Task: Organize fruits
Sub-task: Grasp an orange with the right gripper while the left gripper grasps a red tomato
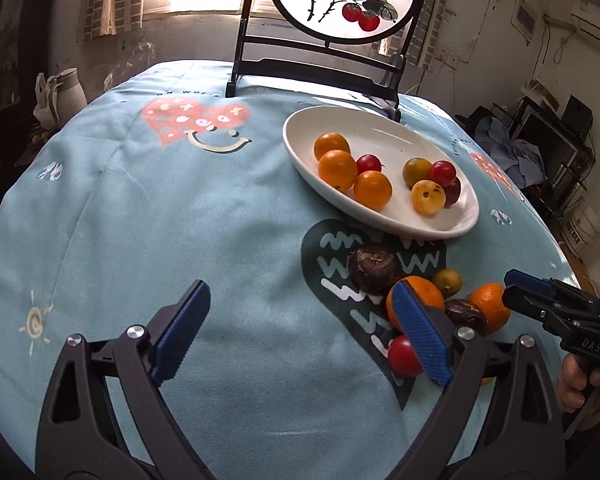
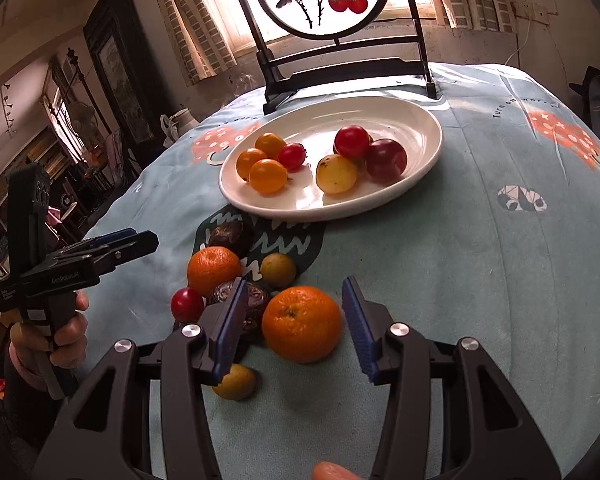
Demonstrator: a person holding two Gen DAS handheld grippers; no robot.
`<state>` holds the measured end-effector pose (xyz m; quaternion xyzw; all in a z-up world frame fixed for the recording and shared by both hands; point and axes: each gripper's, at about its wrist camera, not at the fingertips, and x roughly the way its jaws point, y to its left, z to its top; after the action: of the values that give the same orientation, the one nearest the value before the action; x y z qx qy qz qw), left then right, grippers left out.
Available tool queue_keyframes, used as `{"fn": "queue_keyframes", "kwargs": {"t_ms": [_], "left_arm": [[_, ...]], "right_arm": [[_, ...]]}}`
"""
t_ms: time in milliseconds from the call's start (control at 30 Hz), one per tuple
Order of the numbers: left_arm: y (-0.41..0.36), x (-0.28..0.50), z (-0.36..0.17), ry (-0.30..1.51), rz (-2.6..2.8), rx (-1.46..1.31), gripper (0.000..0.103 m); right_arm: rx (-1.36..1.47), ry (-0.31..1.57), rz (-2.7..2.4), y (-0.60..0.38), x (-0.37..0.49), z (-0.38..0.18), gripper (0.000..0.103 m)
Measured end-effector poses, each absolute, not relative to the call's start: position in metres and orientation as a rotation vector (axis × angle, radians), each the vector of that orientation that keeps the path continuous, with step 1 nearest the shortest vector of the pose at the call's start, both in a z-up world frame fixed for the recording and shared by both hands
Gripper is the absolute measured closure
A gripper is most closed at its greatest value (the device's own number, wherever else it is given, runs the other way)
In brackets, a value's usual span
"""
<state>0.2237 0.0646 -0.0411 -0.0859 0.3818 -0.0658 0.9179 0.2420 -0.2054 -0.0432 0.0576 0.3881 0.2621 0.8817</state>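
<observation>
A white oval plate (image 1: 456, 222) (image 2: 424, 120) holds several small orange, red and yellow fruits. Loose fruits lie in front of it: two mandarins (image 2: 302, 322) (image 2: 213, 265), dark brown fruits (image 1: 374, 266), a red tomato (image 2: 187, 304) and small yellow-green fruits (image 2: 278, 269). My right gripper (image 2: 296, 328) is open, its fingers either side of the near mandarin without touching it. My left gripper (image 1: 300, 332) is open and empty above the cloth, left of the loose fruits. The right gripper also shows in the left wrist view (image 1: 518, 286), beside a mandarin (image 1: 488, 306).
The table has a light blue patterned cloth (image 1: 180, 220). A dark stand with a round painted screen (image 1: 340, 0) stands behind the plate. A white jug (image 1: 70, 92) is beyond the far left edge. Furniture and clutter surround the table.
</observation>
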Motion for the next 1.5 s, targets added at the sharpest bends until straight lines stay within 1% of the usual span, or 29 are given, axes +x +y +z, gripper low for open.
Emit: {"fn": "queue_keyframes", "kwargs": {"t_ms": [100, 367, 700, 767, 933, 967, 1000, 1033, 1100, 1133, 1200, 1267, 1500], "left_arm": [[0.068, 0.223, -0.04, 0.777, -0.136, -0.201, 0.009], [0.061, 0.224, -0.041, 0.783, -0.125, -0.164, 0.009], [0.057, 0.223, -0.042, 0.793, -0.149, -0.16, 0.009], [0.055, 0.223, -0.042, 0.792, -0.154, -0.15, 0.009], [0.046, 0.222, -0.044, 0.81, -0.225, -0.137, 0.01], [0.042, 0.222, -0.045, 0.813, -0.248, -0.133, 0.012], [0.039, 0.221, -0.045, 0.818, -0.276, -0.127, 0.021], [0.035, 0.221, -0.046, 0.828, -0.308, -0.121, 0.025], [0.027, 0.221, -0.05, 0.859, -0.37, -0.115, 0.038], [0.023, 0.221, -0.052, 0.875, -0.397, -0.108, 0.041], [0.015, 0.22, -0.055, 0.894, -0.43, -0.083, 0.051], [0.009, 0.218, -0.057, 0.902, -0.451, -0.06, 0.055], [0.004, 0.22, -0.064, 0.941, -0.474, -0.048, 0.059]], "right_arm": [[0.107, 0.832, 0.548, -0.203, 0.24, -0.048, 0.054], [0.087, 0.88, 0.525, -0.203, 0.243, -0.058, 0.054], [0.077, 0.897, 0.535, -0.2, 0.245, -0.062, 0.054], [0.088, 0.898, 0.545, -0.201, 0.246, -0.062, 0.057], [0.13, 0.884, 0.509, -0.211, 0.248, -0.06, 0.057], [0.15, 0.881, 0.497, -0.216, 0.249, -0.059, 0.057], [0.167, 0.883, 0.484, -0.22, 0.25, -0.059, 0.057], [0.176, 0.889, 0.47, -0.223, 0.252, -0.061, 0.057], [0.191, 0.9, 0.461, -0.226, 0.253, -0.063, 0.057], [0.194, 0.9, 0.462, -0.226, 0.254, -0.063, 0.057], [0.184, 0.899, 0.46, -0.225, 0.253, -0.062, 0.057], [0.177, 0.898, 0.458, -0.224, 0.253, -0.062, 0.057], [0.173, 0.897, 0.458, -0.224, 0.253, -0.062, 0.057]]}}
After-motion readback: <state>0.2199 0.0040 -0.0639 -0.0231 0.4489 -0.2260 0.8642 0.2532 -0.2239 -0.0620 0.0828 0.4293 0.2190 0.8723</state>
